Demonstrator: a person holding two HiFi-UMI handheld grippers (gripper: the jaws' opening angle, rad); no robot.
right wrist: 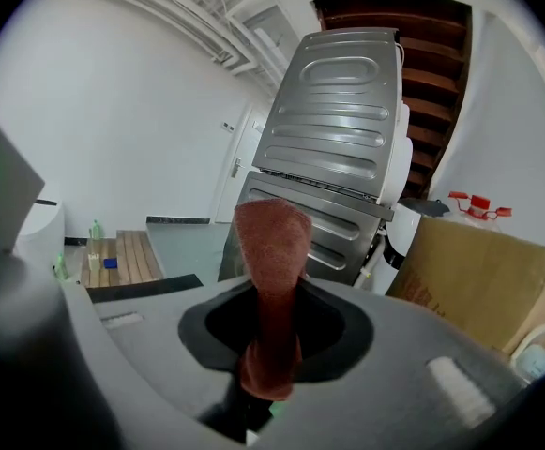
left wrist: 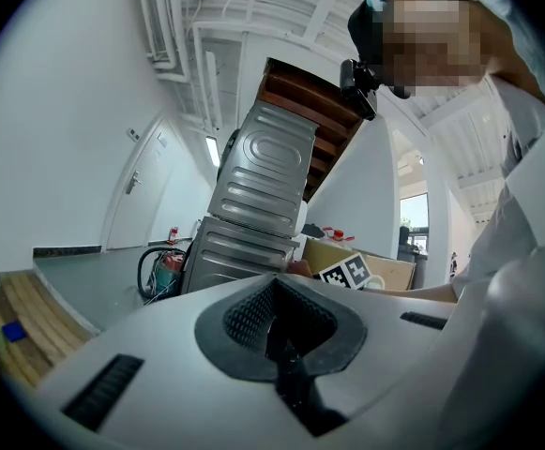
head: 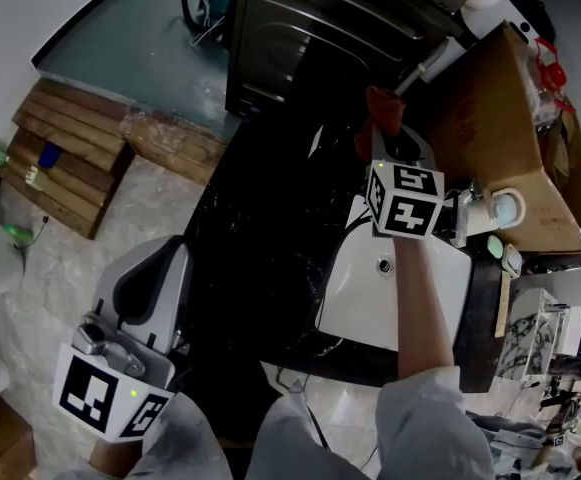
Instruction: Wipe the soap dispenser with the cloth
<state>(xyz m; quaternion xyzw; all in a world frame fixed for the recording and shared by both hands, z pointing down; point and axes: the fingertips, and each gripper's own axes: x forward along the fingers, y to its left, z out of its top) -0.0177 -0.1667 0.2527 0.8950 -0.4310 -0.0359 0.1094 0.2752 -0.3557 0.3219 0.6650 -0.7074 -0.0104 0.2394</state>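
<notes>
Cloth (right wrist: 270,279), rust red, is pinched in your right gripper (head: 395,148). The jaws are pressed onto its lower part, and a folded length of it stands up past the tips. In the head view that gripper sits at about 1 o'clock, held over the black counter (head: 260,218) just beyond the far rim of the white sink (head: 355,303), with the cloth poking out toward the grey metal appliance (head: 320,28) at 12 o'clock.

Your left gripper (head: 150,278) is down at 8 o'clock, off the counter's edge and over the pale floor, well apart from the sink. Its jaws are pressed together with nothing between them.

At 3 o'clock from your right gripper a chrome tap (head: 465,213) stands on the sink's rim. Just beside it is a white container with a pale blue top (head: 505,208), against the cardboard box (head: 500,138). You cannot tell from these views whether that container is the soap dispenser. The cloth is not touching it.
</notes>
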